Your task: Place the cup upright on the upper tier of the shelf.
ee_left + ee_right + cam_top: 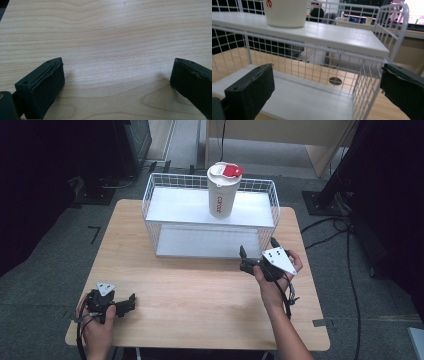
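Your right gripper (258, 251) has its jaws wide apart with nothing between them, just in front of the lower level of the white wire rack (159, 203). The white cup (223, 191) with the red lid stands upright on the upper shelf, well apart from it. Your left gripper (131, 301) rests near the table (200, 290) corner, also spread wide with nothing in it.
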`<action>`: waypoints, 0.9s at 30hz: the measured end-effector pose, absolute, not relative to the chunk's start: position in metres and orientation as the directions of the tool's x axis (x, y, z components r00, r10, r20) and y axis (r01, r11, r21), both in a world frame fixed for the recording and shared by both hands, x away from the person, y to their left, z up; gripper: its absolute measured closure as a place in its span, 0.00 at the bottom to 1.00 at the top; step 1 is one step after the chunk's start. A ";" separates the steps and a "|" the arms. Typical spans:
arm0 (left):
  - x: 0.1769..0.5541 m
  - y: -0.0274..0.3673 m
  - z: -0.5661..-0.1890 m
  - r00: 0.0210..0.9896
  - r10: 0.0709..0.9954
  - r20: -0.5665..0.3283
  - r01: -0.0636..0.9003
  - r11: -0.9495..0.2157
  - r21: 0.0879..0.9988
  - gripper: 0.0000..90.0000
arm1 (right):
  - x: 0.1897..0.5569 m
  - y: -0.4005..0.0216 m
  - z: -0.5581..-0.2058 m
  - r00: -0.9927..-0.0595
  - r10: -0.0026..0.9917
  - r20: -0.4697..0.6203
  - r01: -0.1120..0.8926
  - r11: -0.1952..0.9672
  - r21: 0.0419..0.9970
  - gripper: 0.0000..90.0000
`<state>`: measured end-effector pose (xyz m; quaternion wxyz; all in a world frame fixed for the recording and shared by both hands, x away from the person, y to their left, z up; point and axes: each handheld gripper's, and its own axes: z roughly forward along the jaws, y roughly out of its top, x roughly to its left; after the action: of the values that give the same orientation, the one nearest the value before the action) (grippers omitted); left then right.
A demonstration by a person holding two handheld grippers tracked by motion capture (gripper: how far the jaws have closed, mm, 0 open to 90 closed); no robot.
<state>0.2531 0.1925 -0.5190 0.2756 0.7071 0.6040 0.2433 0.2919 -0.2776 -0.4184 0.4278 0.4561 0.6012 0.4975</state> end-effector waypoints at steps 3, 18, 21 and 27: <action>0.253 0.193 -0.519 0.152 0.988 0.011 0.721 -0.119 0.683 0.00 | 0.287 -0.286 -0.427 -0.202 0.978 -0.058 0.138 0.087 0.987 0.00; 0.253 0.193 -0.519 0.152 0.988 0.011 0.720 -0.119 0.683 0.00 | 0.257 -0.327 -0.456 -0.112 0.993 -0.036 0.185 0.056 0.981 0.00; 0.253 0.192 -0.519 0.152 0.988 0.011 0.721 -0.118 0.683 0.00 | 0.250 -0.333 -0.462 -0.077 0.996 -0.041 0.194 0.055 0.979 0.00; 0.253 0.192 -0.519 0.151 0.989 0.009 0.720 -0.116 0.684 0.00 | 0.237 -0.348 -0.473 -0.030 0.999 -0.029 0.219 0.035 0.975 0.00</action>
<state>0.2531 0.1924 -0.5190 0.2763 0.7063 0.6046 0.2432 0.2374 -0.3480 -0.4734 0.4430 0.5373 0.5668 0.4402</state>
